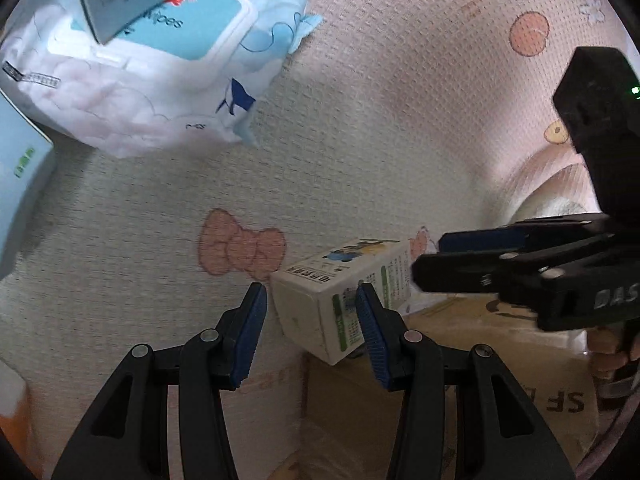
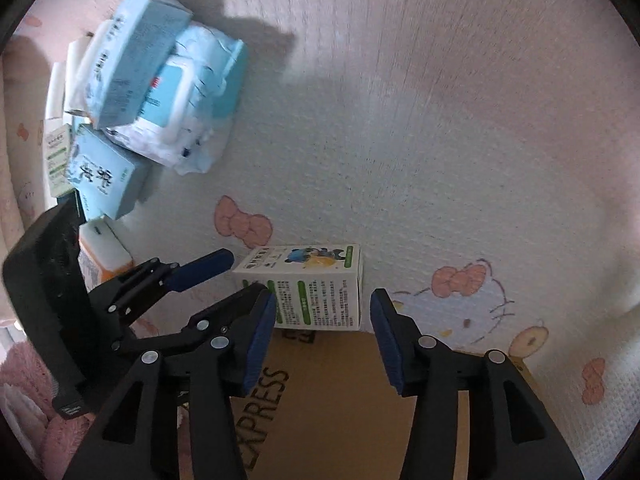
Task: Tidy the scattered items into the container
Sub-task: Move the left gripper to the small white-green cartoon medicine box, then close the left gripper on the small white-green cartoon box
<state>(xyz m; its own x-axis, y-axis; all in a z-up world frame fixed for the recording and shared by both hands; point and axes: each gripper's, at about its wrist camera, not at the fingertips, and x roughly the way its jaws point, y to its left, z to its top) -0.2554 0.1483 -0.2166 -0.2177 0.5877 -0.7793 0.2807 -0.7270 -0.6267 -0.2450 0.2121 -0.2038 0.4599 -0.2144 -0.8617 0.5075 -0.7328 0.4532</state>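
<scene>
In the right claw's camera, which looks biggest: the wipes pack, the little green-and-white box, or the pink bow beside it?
1. Wipes pack
2. Green-and-white box, though it is nearer the camera, so this is unsure
3. Pink bow

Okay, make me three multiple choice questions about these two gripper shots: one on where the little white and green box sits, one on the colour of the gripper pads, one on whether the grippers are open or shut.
1. Where is the white and green box?
A. on the edge of the cardboard box
B. on top of the wipes pack
C. clamped in the right gripper

2. What colour are the gripper pads?
A. red
B. blue
C. yellow

3. What state are the left gripper and the right gripper in?
A. both shut
B. only the left one shut
C. both open

Answers: 1 A, its base rests at the cardboard box rim, beside the mat. 2 B, the ribbed pads show blue in both views. 3 C, each pair of fingers stands apart, gripping nothing.
</scene>
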